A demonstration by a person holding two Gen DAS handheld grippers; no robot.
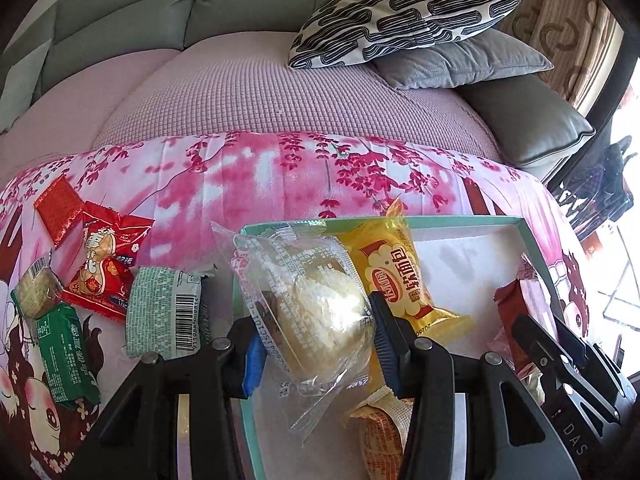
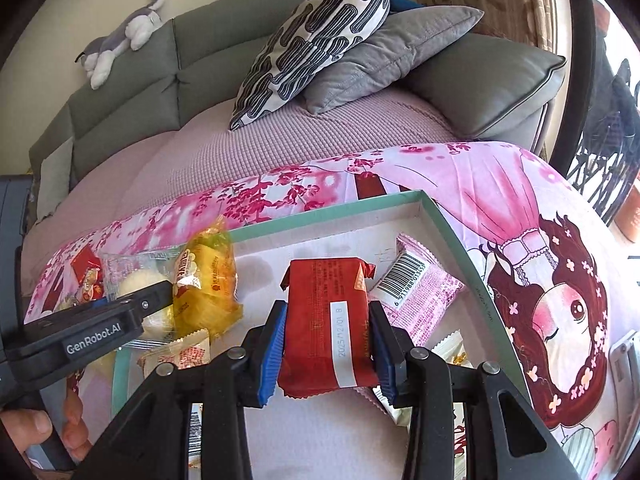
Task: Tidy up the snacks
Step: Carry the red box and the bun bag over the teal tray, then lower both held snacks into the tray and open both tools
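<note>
Sofa blanket carries teal box; left gripper clamps clear-wrapped cake, right gripper clamps red packet above it.

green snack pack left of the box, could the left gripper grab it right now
Probably not yet: the left gripper is already shut on a clear-wrapped cake over the box; the green snack pack itself lies uncovered.

I see a clear-wrapped pale cake and a red snack pack held over my teal-rimmed box, where a yellow bread packet lies.
</note>
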